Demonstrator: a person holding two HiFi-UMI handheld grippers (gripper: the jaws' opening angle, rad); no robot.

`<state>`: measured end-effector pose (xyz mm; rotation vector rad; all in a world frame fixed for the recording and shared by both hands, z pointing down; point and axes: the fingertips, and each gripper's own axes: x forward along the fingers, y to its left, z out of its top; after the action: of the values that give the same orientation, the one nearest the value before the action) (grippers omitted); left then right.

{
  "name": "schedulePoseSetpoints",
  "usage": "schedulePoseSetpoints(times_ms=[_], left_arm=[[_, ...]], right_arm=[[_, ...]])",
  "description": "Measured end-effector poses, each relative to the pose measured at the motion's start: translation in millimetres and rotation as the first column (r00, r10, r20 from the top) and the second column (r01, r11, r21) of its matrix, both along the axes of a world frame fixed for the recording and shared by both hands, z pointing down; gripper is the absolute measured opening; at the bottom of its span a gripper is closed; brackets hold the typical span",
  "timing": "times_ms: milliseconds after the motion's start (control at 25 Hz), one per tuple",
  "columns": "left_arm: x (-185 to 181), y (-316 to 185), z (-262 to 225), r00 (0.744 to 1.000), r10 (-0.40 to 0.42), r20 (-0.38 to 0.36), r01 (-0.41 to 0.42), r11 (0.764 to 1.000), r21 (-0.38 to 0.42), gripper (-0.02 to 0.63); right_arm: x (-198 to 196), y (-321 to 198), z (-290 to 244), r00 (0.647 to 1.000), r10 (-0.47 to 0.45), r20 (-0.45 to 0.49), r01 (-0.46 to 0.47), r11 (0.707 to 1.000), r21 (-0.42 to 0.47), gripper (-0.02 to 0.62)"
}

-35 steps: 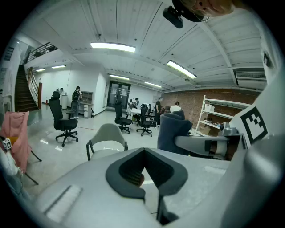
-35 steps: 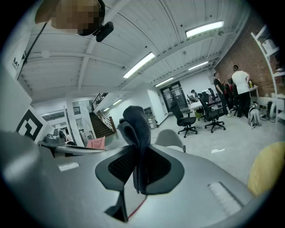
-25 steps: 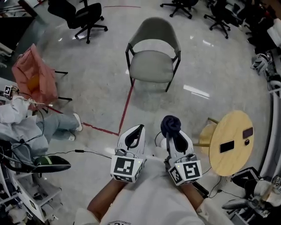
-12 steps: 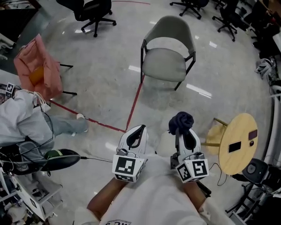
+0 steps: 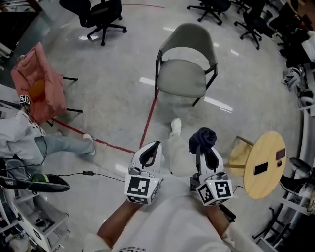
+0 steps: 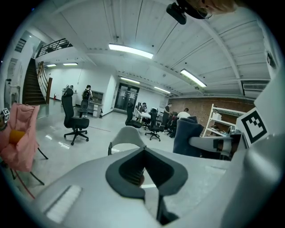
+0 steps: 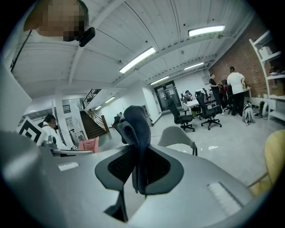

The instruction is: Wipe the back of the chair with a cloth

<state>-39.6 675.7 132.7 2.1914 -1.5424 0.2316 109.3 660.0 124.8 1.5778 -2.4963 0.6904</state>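
Note:
A grey armchair (image 5: 184, 59) with a curved back stands on the floor ahead of me, its seat facing me. My right gripper (image 5: 203, 143) is shut on a dark blue cloth (image 5: 203, 138), which bunches up above the jaws. In the right gripper view the cloth (image 7: 136, 129) hangs between the pads, and the chair (image 7: 178, 136) shows beyond it. My left gripper (image 5: 157, 143) is shut with nothing in it, level with the right one. The left gripper view shows the chair (image 6: 127, 136) past the closed jaws and the cloth (image 6: 187, 134) to the right. Both grippers are well short of the chair.
A round wooden side table (image 5: 263, 162) stands at my right. At the left are a chair draped in pink fabric (image 5: 39, 81) and a seated person (image 5: 29, 142). Black office chairs (image 5: 98, 12) stand behind. A red line (image 5: 147, 125) and a cable (image 5: 88, 173) cross the floor.
The view has shifted a little over the floor, and my foot now shows ahead between the grippers. Both grippers keep their pose, and the cloth stays in the right one.

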Motion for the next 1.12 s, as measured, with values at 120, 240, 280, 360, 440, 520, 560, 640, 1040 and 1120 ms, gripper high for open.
schedulePoseSetpoints(times_ms=[120,240,280,360,440,520,560,640,1040,1120], left_arm=[[-3,-16,2,1.0,-0.008,0.005,0.008,1.0,-0.002,0.002],[-3,-37,7,1.0,-0.018,0.009,0.019,1.0,-0.018,0.001],[-3,-47,9,1.0,-0.02,0.012,0.021,1.0,-0.024,0.002],[-3,-73,12,1.0,-0.019,0.018,0.019,0.999,-0.035,0.0],[-1,-102,12,1.0,-0.009,0.021,0.01,0.999,-0.045,0.002],[4,-133,12,1.0,0.002,0.025,-0.001,0.999,-0.049,0.0],[6,-149,12,1.0,0.006,0.029,-0.005,0.999,-0.05,0.002],[14,-183,11,0.999,0.016,0.041,-0.014,0.999,-0.049,0.002],[62,-347,0,0.995,0.067,0.073,-0.063,0.996,-0.058,0.0],[74,-375,-2,0.993,0.087,0.074,-0.083,0.995,-0.054,0.002]], right_arm=[[-1,-22,4,1.0,-0.003,0.002,0.003,1.0,0.001,0.074],[-2,-48,11,1.0,-0.006,0.01,0.006,1.0,-0.009,0.074],[-2,-59,12,1.0,-0.005,0.016,0.006,1.0,-0.013,0.074],[-2,-85,15,1.0,-0.004,0.024,0.005,1.0,-0.019,0.074],[-1,-113,19,1.0,-0.009,0.023,0.01,1.0,-0.026,0.074],[2,-141,22,1.0,-0.017,0.018,0.017,0.999,-0.031,0.074],[4,-156,23,1.0,-0.021,0.015,0.021,0.999,-0.031,0.074],[11,-189,25,1.0,-0.023,0.018,0.024,0.999,-0.029,0.074],[40,-341,12,0.998,-0.045,0.035,0.046,0.998,-0.035,0.074],[49,-368,9,0.999,-0.034,0.04,0.035,0.999,-0.023,0.074]])
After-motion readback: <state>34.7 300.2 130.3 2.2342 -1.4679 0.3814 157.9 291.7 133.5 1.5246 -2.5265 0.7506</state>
